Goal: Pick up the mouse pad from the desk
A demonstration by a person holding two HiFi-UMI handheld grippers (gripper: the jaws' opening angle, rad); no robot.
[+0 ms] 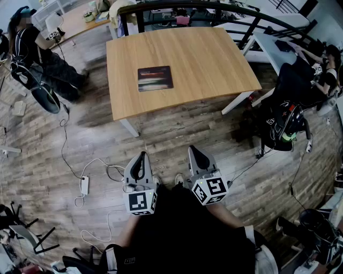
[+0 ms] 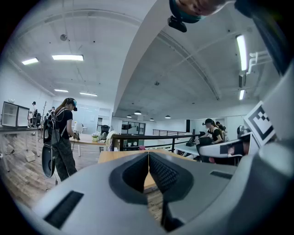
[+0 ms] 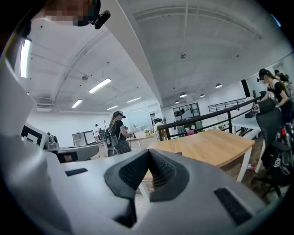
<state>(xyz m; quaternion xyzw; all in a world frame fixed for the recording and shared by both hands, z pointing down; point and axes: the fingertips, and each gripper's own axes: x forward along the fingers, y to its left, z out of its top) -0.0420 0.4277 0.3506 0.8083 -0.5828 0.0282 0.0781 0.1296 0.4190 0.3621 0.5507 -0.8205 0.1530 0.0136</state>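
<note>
A dark rectangular mouse pad (image 1: pixel 155 78) lies flat on the wooden desk (image 1: pixel 203 64), left of the desk's middle. My left gripper (image 1: pixel 141 156) and right gripper (image 1: pixel 194 150) hang side by side well short of the desk's near edge, above the plank floor. Both are shut with nothing between the jaws. In the left gripper view the left gripper (image 2: pixel 148 154) shows its tips meeting, with the desk (image 2: pixel 108 156) ahead. In the right gripper view the right gripper (image 3: pixel 149 152) is likewise closed, facing the desk (image 3: pixel 216 146). The pad cannot be made out in either gripper view.
A person with a backpack (image 1: pixel 32 51) stands left of the desk. Another person sits at a white table (image 1: pixel 278 51) on the right, beside a dark chair with gear (image 1: pixel 286 118). White cables and a power strip (image 1: pixel 84 185) lie on the floor. A black railing (image 1: pixel 214 8) runs behind the desk.
</note>
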